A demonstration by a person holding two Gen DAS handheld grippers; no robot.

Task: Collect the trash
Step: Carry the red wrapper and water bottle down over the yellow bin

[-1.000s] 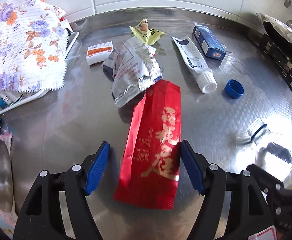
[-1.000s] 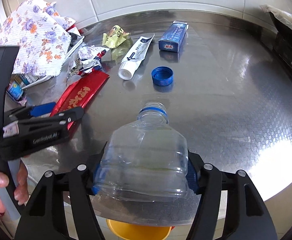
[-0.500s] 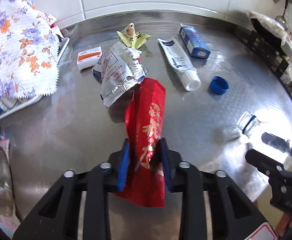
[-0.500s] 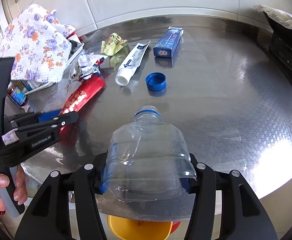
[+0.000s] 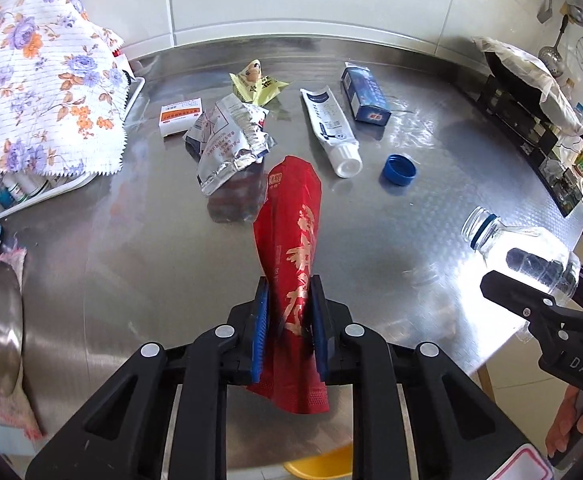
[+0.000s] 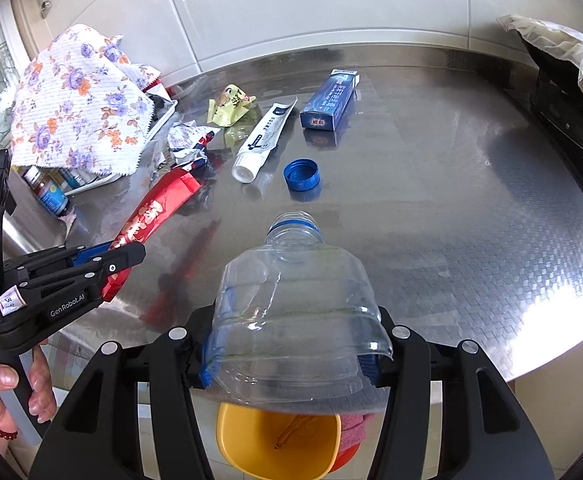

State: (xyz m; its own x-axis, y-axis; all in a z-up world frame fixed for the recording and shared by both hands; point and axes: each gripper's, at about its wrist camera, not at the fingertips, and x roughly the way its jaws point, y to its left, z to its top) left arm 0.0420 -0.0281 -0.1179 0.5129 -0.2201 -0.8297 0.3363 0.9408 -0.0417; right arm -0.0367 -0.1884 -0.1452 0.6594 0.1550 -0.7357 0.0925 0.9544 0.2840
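Yellow bin (image 6: 279,440) sat below worktop (image 6: 451,208) edge, directly under right claw (image 6: 291,360); inside it a thin brownish scrap, ID not poss., w/ something pink-red at its right rim. Rack at far left under floral cloth (image 5: 39,92) held small bottles, labels unreadable. Right claw was closed on clear plastic bottle (image 6: 295,312), pads pressing both flanks of the crumpled body; bottle uncapped, appeared empty, long axis running fwd along the fingers, neck w/ blue ring pointing away from cam toward worktop centre, base overhanging the edge above bin. Blue cap (image 6: 302,175) lay apart, open side up, near toothpaste tube (image 6: 263,140). Left claw (image 5: 288,332) was pinched nearly closed on red foil packet (image 5: 291,248), gripped in its near third; packet long axis approx. fwd along fingers, far end tilted toward silver foil wrapper (image 5: 227,140), near end hanging past the pads. In right wrist view packet looked lifted off worktop, red reflection beneath. Remaining on worktop: yellow wrapper (image 5: 257,84), small white-orange box (image 5: 180,115), blue carton (image 5: 365,92).
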